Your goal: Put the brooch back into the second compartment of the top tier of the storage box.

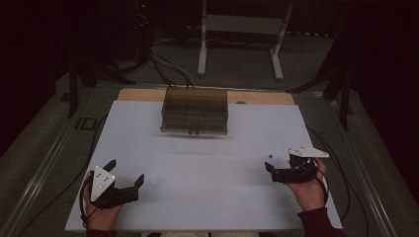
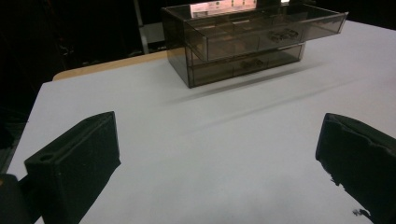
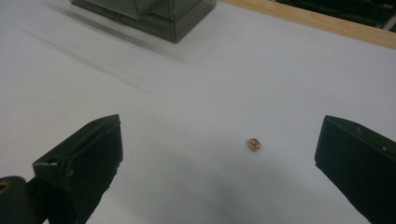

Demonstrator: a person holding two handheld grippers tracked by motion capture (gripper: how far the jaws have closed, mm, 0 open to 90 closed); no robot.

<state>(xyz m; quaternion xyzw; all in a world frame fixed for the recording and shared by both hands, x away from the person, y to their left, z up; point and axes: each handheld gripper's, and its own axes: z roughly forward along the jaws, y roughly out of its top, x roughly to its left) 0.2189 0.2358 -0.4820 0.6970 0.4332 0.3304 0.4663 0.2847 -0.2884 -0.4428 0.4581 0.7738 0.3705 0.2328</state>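
1. Left gripper [image 1: 126, 174] rests near the front left corner of the white table [image 1: 197, 197], held in the person's left hand [image 1: 101, 210]; its two black jaws stand wide apart with nothing between them.
2. Farther back, at the middle of the table's far edge, stands a smoky see-through drawer box [image 1: 194, 111]. In the left gripper view its top drawer [image 2: 261, 32] is pulled out, and small dark items lie inside the compartments, too blurred to name.
3. Right of centre, a tiny golden-brown bead [image 3: 253, 145] lies alone on the white surface, just ahead of the right gripper.
4. Right gripper [image 1: 279, 167] sits near the front right of the table in the person's right hand [image 1: 309, 190]; its jaws are spread wide, the bead between them but touching neither.
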